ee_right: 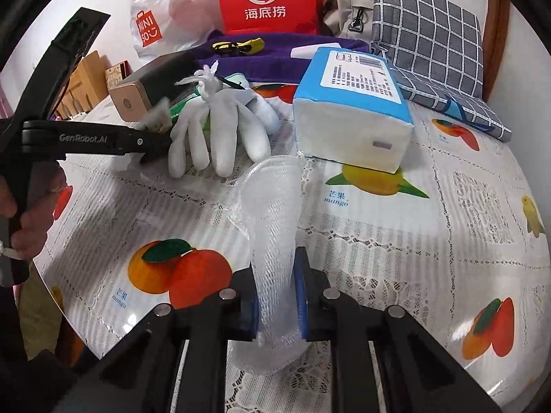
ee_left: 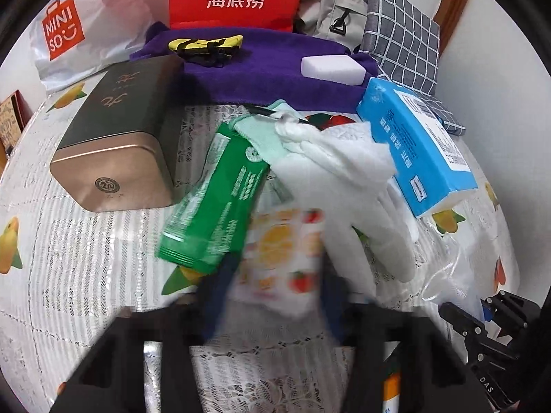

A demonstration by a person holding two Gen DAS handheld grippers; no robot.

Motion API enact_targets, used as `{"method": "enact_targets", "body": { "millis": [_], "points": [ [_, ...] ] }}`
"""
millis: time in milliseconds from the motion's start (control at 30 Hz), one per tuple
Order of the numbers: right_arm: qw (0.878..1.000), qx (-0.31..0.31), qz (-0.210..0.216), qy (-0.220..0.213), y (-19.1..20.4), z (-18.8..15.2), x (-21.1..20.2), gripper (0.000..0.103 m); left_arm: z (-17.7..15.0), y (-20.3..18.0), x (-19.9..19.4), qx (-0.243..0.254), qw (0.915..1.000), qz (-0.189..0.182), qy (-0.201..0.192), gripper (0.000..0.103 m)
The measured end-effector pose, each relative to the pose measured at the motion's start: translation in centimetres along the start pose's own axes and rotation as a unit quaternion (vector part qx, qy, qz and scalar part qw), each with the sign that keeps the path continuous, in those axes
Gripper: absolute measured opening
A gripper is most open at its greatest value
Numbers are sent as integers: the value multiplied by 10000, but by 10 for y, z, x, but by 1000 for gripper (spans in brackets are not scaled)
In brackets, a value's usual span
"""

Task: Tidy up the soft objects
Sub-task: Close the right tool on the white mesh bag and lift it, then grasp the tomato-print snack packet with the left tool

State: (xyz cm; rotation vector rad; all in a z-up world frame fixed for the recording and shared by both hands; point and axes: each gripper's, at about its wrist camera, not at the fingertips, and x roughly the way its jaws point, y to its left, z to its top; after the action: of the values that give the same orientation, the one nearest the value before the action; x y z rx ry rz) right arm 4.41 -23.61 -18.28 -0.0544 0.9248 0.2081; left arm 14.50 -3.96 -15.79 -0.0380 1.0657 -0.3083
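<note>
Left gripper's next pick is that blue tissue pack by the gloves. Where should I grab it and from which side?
Judging from the right wrist view, grip the blue tissue pack across its two long blue sides, near the white end facing you. That end sticks up clear of the table, while the far end lies against the checked cloth. Come in from the front; the white gloves crowd its left, so keep the jaws narrow.

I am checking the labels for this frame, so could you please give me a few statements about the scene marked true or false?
1. The right gripper is shut on the white foam net sleeve. True.
2. The white sponge lies on the purple towel. True.
3. The blue tissue pack is inside the red bag. False: it sits on the tablecloth.
4. The white gloves hang from the right gripper. False: they lie on the tablecloth.
</note>
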Motion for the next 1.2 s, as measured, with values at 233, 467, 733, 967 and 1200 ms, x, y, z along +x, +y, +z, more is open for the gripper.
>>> {"method": "enact_targets", "body": {
  "millis": [233, 467, 733, 967, 1200],
  "points": [
    [10000, 28, 21, -7, 0, 1, 0, 16, -12, 7, -23, -19, 9997, -234, -116, 11],
    [10000, 17, -61, -2, 2, 1, 0, 16, -31, 30, -40, -219, 9994, -202, -150, 11],
    [9999, 53, -101, 59, 1, 2, 1, 16, -16, 42, -28, -432, 9980, -353, -285, 11],
    [9996, 74, -225, 135, -3, 4, 2, 16, 4, 41, -13, -440, 9977, -325, -393, 31],
    [9992, 278, -201, 200, -9, 11, 5, 19, 20, 47, 3, -747, 9946, -590, -402, 46]
  ]
}}
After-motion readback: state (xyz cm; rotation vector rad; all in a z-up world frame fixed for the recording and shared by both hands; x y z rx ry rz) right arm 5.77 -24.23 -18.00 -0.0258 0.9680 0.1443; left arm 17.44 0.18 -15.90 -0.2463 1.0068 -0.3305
